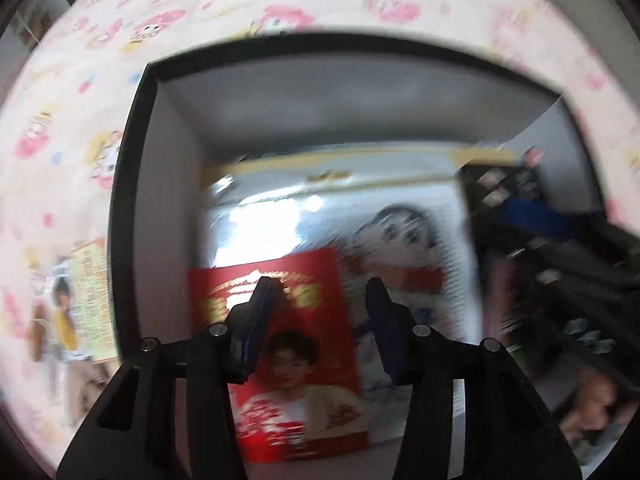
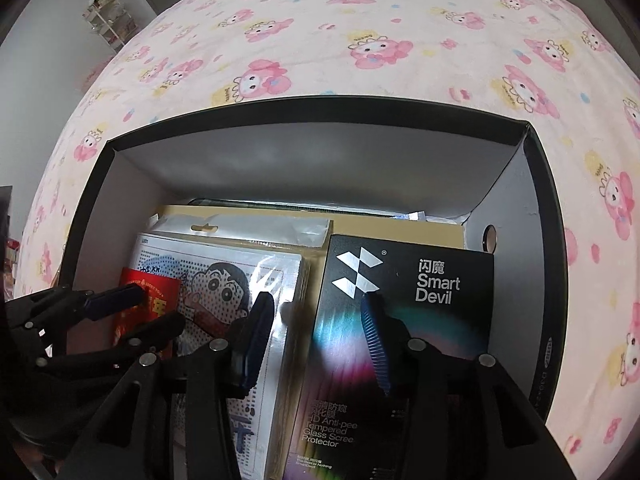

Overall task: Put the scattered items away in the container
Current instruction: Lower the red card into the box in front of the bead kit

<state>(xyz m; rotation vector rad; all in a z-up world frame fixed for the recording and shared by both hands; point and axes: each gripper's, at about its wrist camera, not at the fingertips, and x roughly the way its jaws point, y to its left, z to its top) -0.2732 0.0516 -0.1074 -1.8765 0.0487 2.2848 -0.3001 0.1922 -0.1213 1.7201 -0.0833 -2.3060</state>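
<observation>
1. Black fingers of the left gripper (image 1: 320, 296) hang spread apart right over the red envelope (image 1: 296, 360), nothing pinched between them, so it's let go. That view is pretty blurry.
2. Over on the other side, the right gripper (image 2: 316, 308) is also spread, fingers apart above the black Smart Devil screen protector box (image 2: 400, 320), not squeezing it as far as I can see.
3. That red envelope lies flat inside the container (image 2: 536, 184), on top of the cartoon kit in a clear bag (image 2: 224, 280), toward the container's left wall.
4. Screen protector box sits just beside the cartoon kit, toward the container's right wall, and its top edge overlaps a tan cardboard piece (image 2: 400, 224).
5. Tan cardboard lies under both, reaching toward the container's far wall, with something silvery poking out behind it that I can't make out.
6. Outside the container's left wall there's a printed card or packet (image 1: 80, 300) still lying on the bed, too blurred to read.
7. Container itself is a black-rimmed box with white insides, sitting on the pink cartoon bedsheet (image 2: 360, 40), which runs on well beyond its far wall.
</observation>
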